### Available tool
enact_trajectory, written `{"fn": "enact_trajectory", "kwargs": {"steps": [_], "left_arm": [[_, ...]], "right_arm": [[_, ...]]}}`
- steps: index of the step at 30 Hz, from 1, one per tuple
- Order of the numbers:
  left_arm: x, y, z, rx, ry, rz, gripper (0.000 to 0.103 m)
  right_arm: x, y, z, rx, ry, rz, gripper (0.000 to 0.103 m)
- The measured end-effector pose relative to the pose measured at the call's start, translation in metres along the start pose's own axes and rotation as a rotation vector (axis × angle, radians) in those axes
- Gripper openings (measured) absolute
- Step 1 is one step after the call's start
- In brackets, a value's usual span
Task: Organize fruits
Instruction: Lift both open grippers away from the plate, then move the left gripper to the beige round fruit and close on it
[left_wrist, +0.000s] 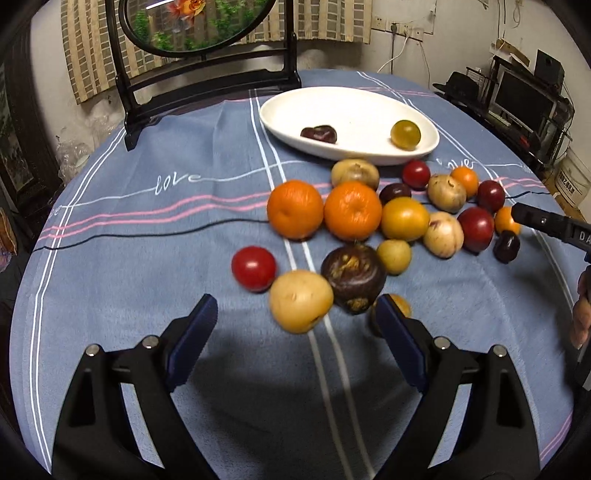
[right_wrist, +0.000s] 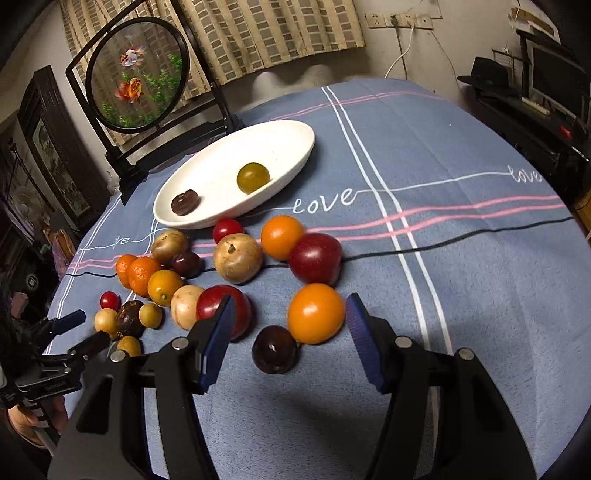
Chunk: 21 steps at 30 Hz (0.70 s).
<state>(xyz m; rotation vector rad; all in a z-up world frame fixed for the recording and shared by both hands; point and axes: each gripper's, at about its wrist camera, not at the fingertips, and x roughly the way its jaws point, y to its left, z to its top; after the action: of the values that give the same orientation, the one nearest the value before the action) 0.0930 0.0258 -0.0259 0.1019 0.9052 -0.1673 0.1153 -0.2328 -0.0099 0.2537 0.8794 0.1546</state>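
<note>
Fruit lies heaped on the blue tablecloth before the white dish, which holds two pieces. Left gripper and right gripper hover with jaws apart, empty. Next move, likely: each closes on one fruit, perhaps the tan fruit and the orange fruit.

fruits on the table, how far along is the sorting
Early. Done: only a dark plum and a greenish fruit lie in the white dish. In hand: nothing; the left claw and right claw are open over the pile. Left: about twenty fruits on the blue cloth.
</note>
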Motion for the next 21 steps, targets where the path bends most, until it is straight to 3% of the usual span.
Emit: {"fn": "enact_trajectory", "kwargs": {"steps": [12, 21], "left_arm": [[0.013, 0.004, -0.007, -0.012, 0.025, -0.023, 0.088], [0.019, 0.013, -0.005, -0.040, 0.036, -0.047, 0.079]], "right_arm": [[0.003, 0.005, -0.002, -0.028, 0.017, 0.010, 0.062], [0.003, 0.005, -0.002, -0.027, 0.018, 0.010, 0.062]]}}
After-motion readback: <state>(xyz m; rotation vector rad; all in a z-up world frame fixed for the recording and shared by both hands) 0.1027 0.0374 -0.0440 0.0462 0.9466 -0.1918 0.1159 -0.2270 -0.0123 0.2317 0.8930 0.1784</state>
